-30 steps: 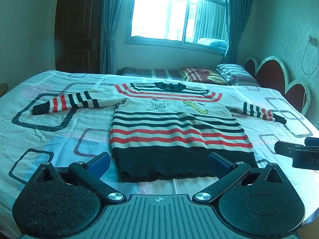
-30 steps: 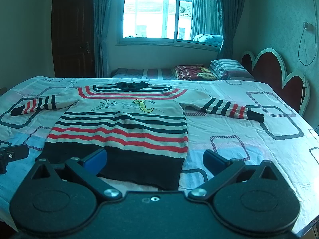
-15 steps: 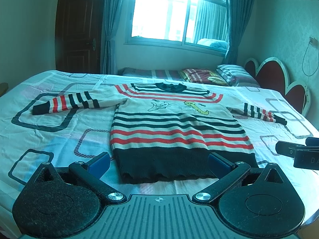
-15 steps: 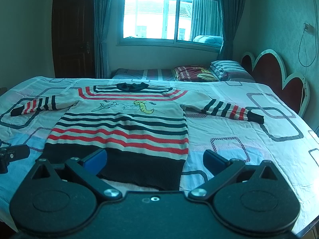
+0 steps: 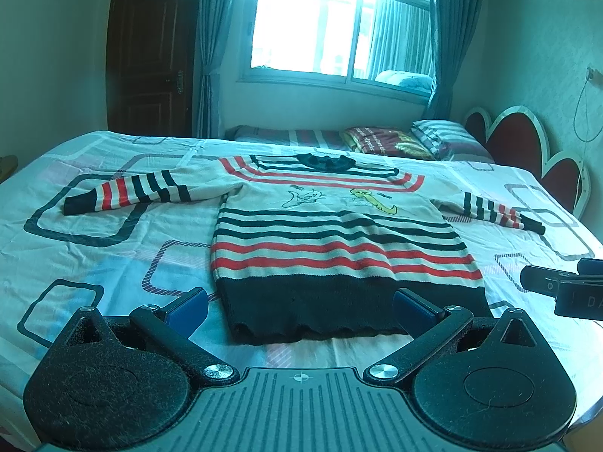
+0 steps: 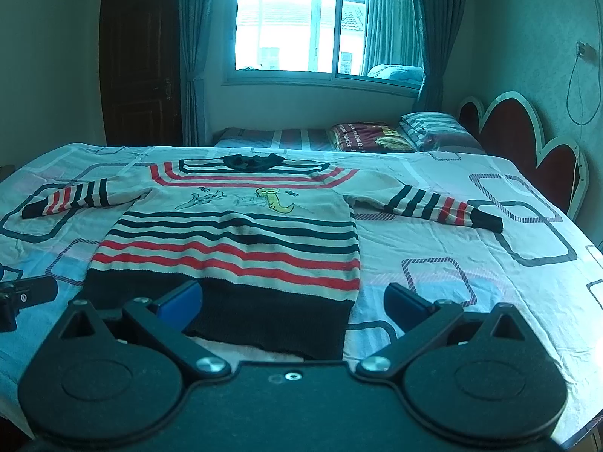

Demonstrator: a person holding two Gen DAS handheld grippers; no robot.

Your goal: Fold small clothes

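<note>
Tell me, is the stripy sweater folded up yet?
No, the sweater is spread flat on the bed, both sleeves stretched out sideways, and no part is folded over.

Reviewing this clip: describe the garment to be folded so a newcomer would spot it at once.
On the bed with the square-patterned sheet, a small knitted sweater lies flat, sleeves spread. Unlike the pillows by the headboard, it has red and dark stripes, a dark hem and cartoon animals on the chest.
</note>
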